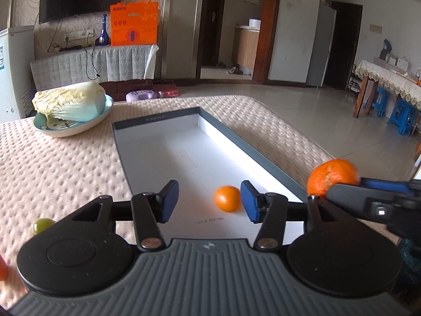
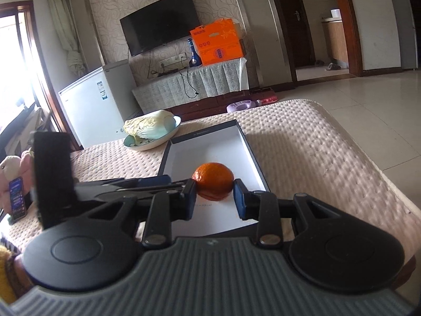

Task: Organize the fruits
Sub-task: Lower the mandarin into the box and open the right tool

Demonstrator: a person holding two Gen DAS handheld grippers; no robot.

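A shallow white box (image 1: 168,144) with a dark rim lies on the padded table. A small orange (image 1: 227,198) rests inside it, just left of my left gripper's right pad. My left gripper (image 1: 209,201) is open and empty above the box's near end. My right gripper (image 2: 214,197) is shut on a larger orange (image 2: 213,180) and holds it over the near part of the box (image 2: 210,144). That orange also shows in the left wrist view (image 1: 332,176), at the box's right rim. A green grape (image 1: 42,225) lies on the table at the left.
A blue bowl (image 1: 79,129) holding a napa cabbage (image 1: 71,101) stands at the table's far left; it also shows in the right wrist view (image 2: 150,144). The table's right edge drops to the tiled floor. An orange-red thing (image 1: 2,270) shows at the left edge.
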